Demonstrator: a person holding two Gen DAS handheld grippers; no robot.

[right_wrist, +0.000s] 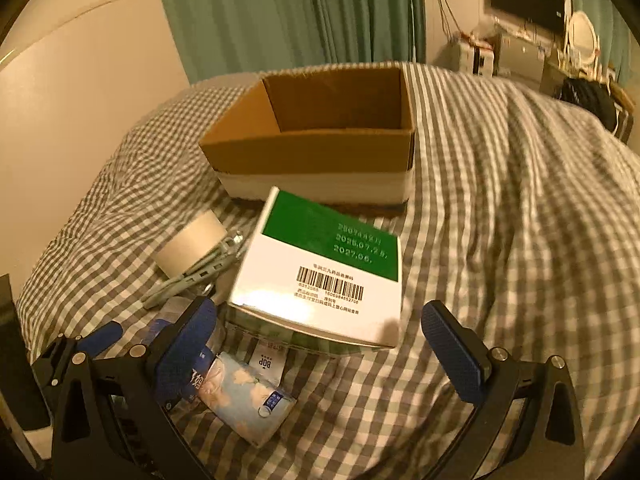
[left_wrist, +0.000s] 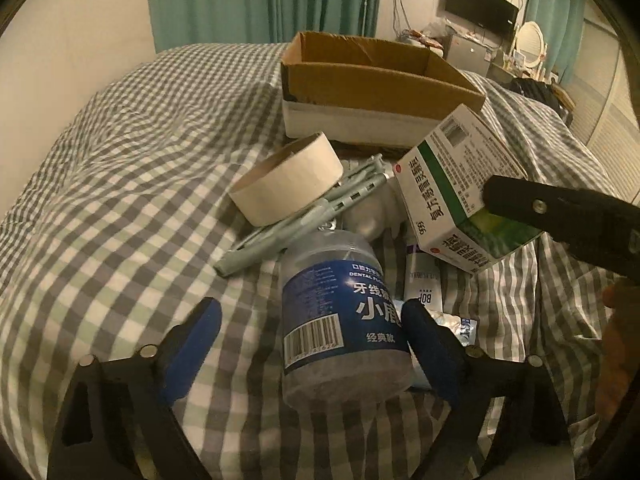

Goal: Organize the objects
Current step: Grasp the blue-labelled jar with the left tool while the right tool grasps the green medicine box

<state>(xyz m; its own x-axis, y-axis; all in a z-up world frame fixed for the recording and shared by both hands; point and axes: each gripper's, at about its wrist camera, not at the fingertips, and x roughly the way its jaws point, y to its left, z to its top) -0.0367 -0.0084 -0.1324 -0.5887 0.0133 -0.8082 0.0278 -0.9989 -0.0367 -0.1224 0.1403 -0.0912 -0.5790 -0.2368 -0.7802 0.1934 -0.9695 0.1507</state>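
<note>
An open cardboard box (left_wrist: 380, 76) stands on the checked bed; it also shows in the right wrist view (right_wrist: 320, 148). In front of it lie a tape roll (left_wrist: 288, 178), grey plastic tools (left_wrist: 288, 220) and a clear dental floss jar (left_wrist: 340, 312) with a blue label. My left gripper (left_wrist: 312, 344) is open with the jar between its fingers. A green and white medicine box (right_wrist: 324, 268) is raised over the pile, seen also from the left (left_wrist: 460, 188). My right gripper (right_wrist: 320, 344) stands wide around it, its black finger (left_wrist: 560, 220) against one side; whether it grips is unclear.
A tissue pack (right_wrist: 244, 400) and a white BOP sachet (right_wrist: 268, 360) lie near my right gripper's left finger. A foil packet (left_wrist: 460, 326) lies beside the jar. Green curtains (left_wrist: 260, 0) hang behind the bed. A desk with a monitor (left_wrist: 480, 4) stands at the far right.
</note>
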